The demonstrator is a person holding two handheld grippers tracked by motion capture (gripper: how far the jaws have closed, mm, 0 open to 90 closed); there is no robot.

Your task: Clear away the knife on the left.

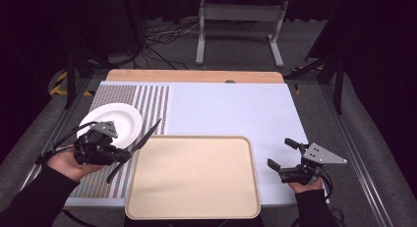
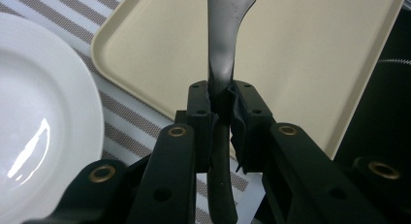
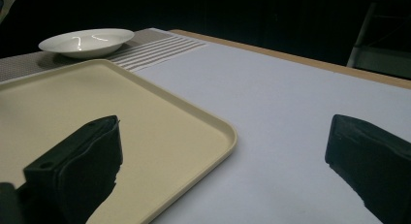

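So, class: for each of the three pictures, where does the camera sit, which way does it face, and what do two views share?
High view: above the person's side, facing forward and down on the table; both forearms enter below.
Left gripper view: on the left gripper, along jaws shut on a grey utensil.
Right gripper view: on the right gripper, low across the table, jaws apart.
Shared: beige tray and white plate.
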